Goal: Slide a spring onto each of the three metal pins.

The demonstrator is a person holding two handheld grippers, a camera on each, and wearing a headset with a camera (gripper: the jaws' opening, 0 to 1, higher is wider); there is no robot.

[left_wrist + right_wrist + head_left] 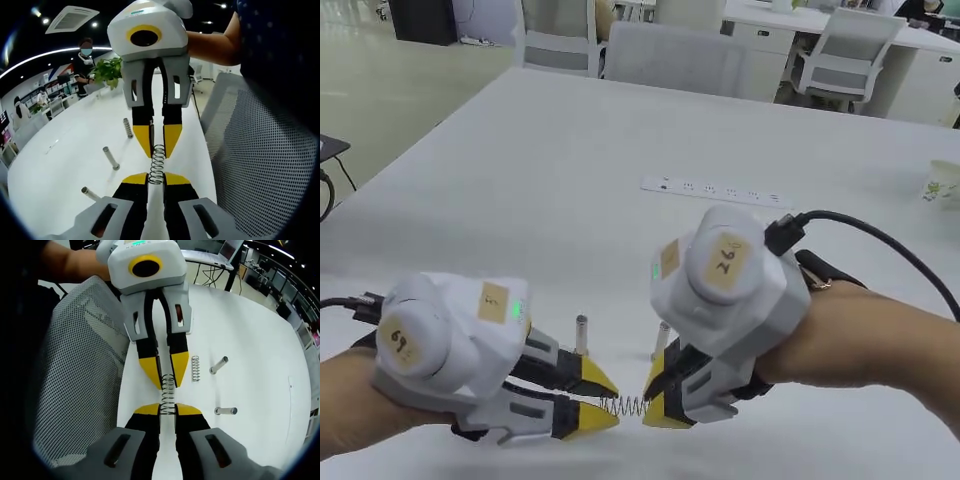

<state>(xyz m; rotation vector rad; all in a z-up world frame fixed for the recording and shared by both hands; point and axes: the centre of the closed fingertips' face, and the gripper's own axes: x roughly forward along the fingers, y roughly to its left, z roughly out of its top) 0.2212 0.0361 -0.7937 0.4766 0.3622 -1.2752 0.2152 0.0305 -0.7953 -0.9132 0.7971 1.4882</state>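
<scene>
The spring point(628, 405) lies horizontal, stretched between the two grippers over the near edge of the table point(570, 170). The left gripper point(612, 404) is clamped on the spring's left end, with its yellow jaw tips drawn in to a narrow slot around the coils. The right gripper point(648, 400) is clamped on the spring's right end in the same way, so the two sets of jaws face each other tip to tip. Just behind the spring, two bare pins stand upright on the table: the left pin point(582, 335) and the right pin point(661, 340). A loose spring point(195, 368) lies flat on the table, between the held spring and the left pin and beside the left gripper's jaw. In the left gripper view a ribbed post point(128, 127) stands behind the spring's right end. Whether it is a pin carrying a spring cannot be told. A power strip point(715, 190) lies well behind the spring. A cup point(942, 183) stands far behind it and to its right. On the near side of the spring is a mesh chair back point(260, 150).
</scene>
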